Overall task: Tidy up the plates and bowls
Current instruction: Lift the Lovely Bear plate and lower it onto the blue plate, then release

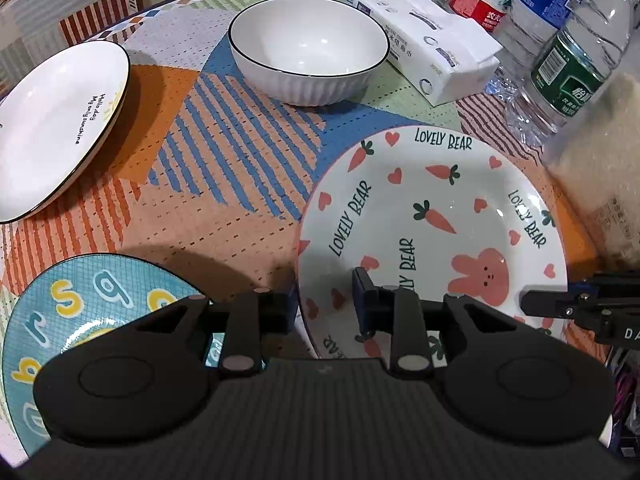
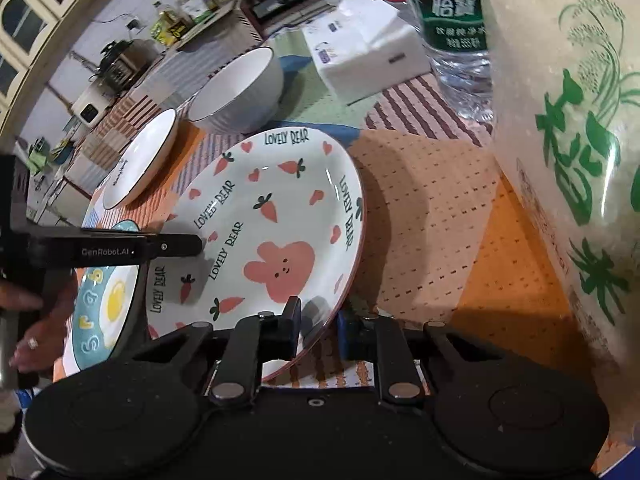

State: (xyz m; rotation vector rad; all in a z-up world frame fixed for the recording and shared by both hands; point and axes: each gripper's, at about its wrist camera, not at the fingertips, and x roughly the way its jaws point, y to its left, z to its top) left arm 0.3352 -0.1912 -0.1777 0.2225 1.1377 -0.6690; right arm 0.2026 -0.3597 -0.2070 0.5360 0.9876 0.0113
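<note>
**Both grippers at the bear plate rim**

Bear plate (image 1: 432, 236) fills lower right of the left wrist view, centre of the right wrist view; I judge it glazed ceramic: stiff, slick, breakable, moderately heavy. Rim is the only hold, so I'd pinch it edge-on. White plate (image 1: 56, 128) upper left, blue letter plate (image 1: 80, 312) lower left, ribbed white bowl (image 1: 308, 60) top centre, all probably equally fragile.

Right gripper (image 2: 318, 330): jaws part open, straddling the plate's near rim, one finger inside, one outside; whether they are clamped I cannot tell.

Left gripper (image 1: 320, 304): released, gap wide, across the plate's left rim, not pinching.
</note>
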